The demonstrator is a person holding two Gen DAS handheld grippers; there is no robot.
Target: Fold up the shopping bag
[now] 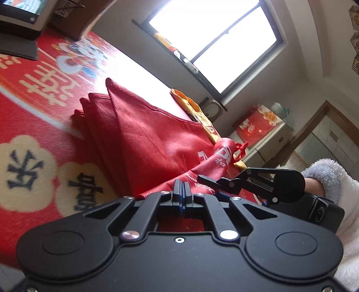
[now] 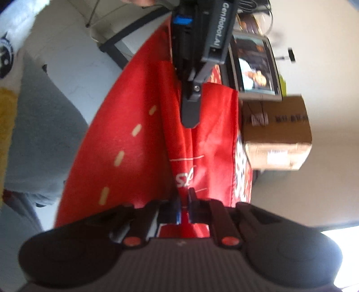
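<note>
Left wrist view: the red shopping bag (image 1: 143, 139) lies folded in layered pleats on a red printed tablecloth (image 1: 33, 107), its near edge running into the left gripper (image 1: 182, 191), whose jaws are pressed together on the fabric. Just right of the bag's near end, the right gripper (image 1: 209, 179) reaches in from a fluffy white sleeve (image 1: 336, 179). Beyond the bag lies yellow printed cloth (image 1: 193, 105); behind that, a bright window (image 1: 213, 40). A monitor (image 1: 22, 15) stands at the cloth's far left corner.

Right wrist view: the bag (image 2: 213, 134) hangs taut between both tools. The right gripper (image 2: 184, 200) pinches the bag's near edge; the left gripper (image 2: 190, 112) clamps its far end, blocking part of the bag. Right of the bag stand a cardboard box (image 2: 278, 134) and the monitor (image 2: 253, 67).
</note>
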